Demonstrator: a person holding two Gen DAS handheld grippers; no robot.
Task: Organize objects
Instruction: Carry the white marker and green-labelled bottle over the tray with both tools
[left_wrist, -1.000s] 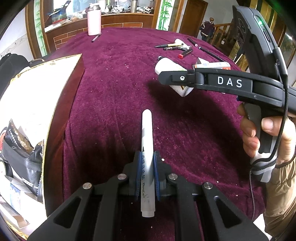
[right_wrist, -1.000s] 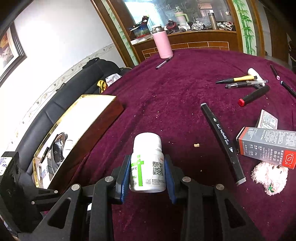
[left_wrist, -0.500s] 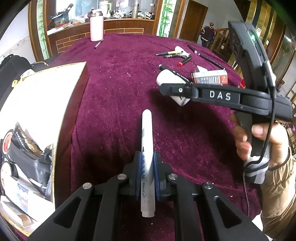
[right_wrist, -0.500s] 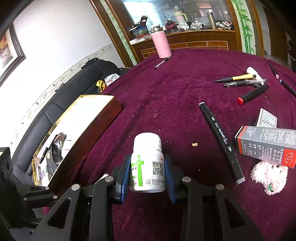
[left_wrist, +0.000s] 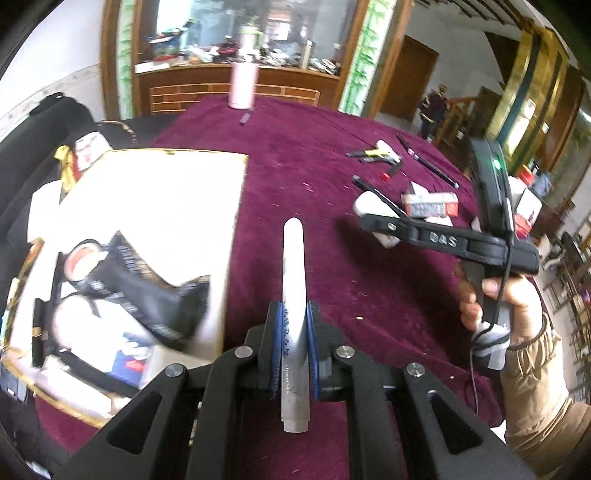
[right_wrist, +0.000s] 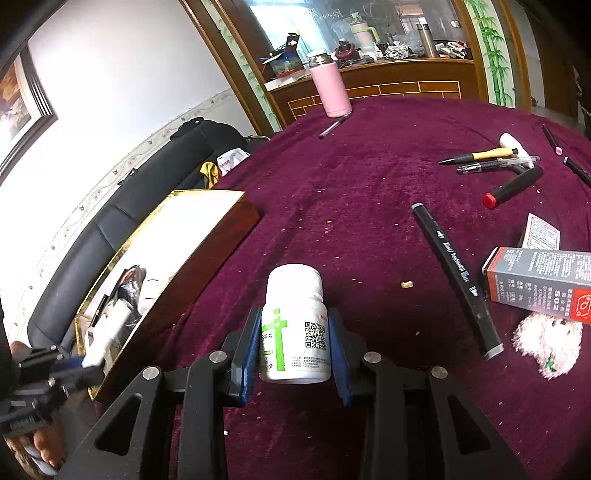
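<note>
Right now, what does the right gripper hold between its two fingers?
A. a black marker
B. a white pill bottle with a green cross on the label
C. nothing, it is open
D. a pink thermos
B: in the right wrist view, the right gripper is shut on the white pill bottle, whose label bears a green cross and a QR code; the black marker lies on the cloth and the pink thermos stands at the far edge.

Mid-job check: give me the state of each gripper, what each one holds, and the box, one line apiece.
Left hand-held gripper: shut on the white pen.
White pen: gripped, tip pointing forward.
Right hand-held gripper: shut on the white bottle.
White bottle: gripped, capped.
Gold-edged box: open, items inside.
</note>
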